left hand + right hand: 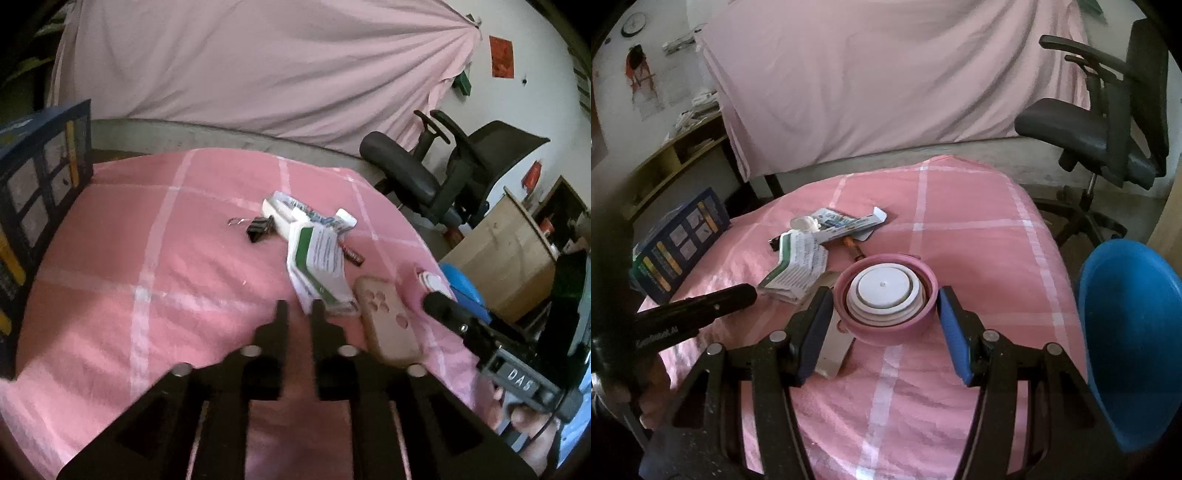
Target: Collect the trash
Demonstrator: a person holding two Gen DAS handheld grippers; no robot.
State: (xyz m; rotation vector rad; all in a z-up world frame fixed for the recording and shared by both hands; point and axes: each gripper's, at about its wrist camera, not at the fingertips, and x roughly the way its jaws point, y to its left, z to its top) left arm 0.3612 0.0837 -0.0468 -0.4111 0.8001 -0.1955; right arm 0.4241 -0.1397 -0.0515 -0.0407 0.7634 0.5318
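Our left gripper (pixel 298 308) sits narrowly parted, nothing between the jaws. Crumpled green-and-white carton (pixel 319 264) lies just past the tips at 1 o'clock, long axis running 11 to 5. Right gripper (pixel 884 301) is wide around the pink collapsed cup (pixel 886 299), pads not touching. Left is nearer the carton.

1. The left gripper (pixel 298 308) hangs over a pink checked cloth (pixel 147 258), jaws slightly apart, empty.
2. Just beyond its tips lies a crumpled green-and-white paper packet (pixel 317 258).
3. A black binder clip (pixel 260 229) lies farther left.
4. A beige remote (pixel 388 321) lies right.
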